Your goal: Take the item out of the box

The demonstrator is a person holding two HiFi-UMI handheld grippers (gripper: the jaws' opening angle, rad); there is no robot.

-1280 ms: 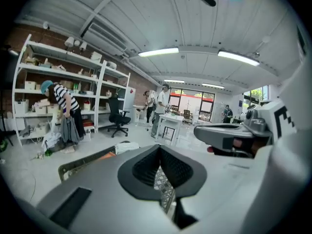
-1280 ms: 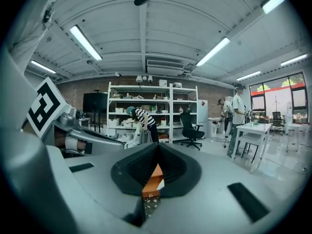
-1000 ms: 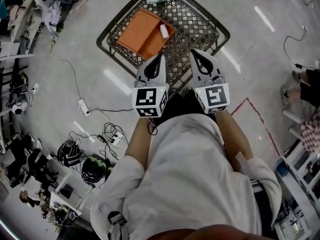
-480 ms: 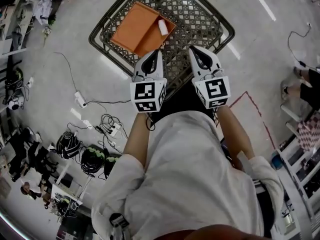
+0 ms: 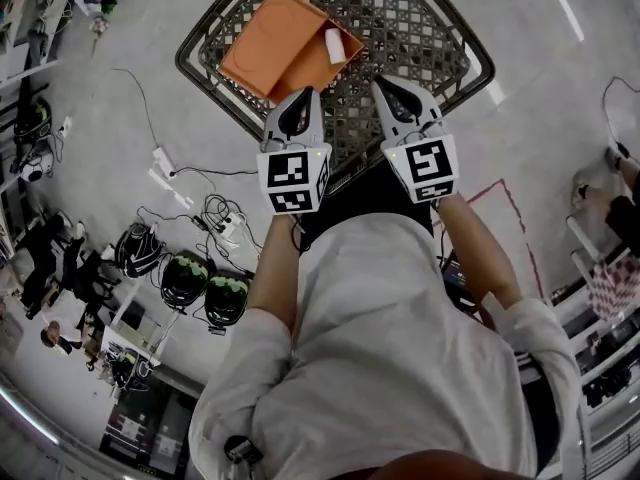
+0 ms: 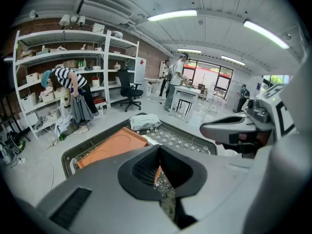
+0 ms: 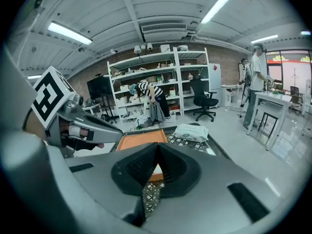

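In the head view the lattice worktop [image 5: 400,28] runs off the far edge of the picture, and the left claw [image 5: 305,95] and right claw [image 5: 386,85] overlap its near edge. The white item [image 5: 334,46] in the orange box [image 5: 270,53] is too small to identify. In the left gripper view the left claw's body covers the near right part of the box. In the right gripper view the right claw hides most of it, leaving the far rim and a sliver through the notch. What sits on the far shelves [image 6: 63,57] is too small to tell.
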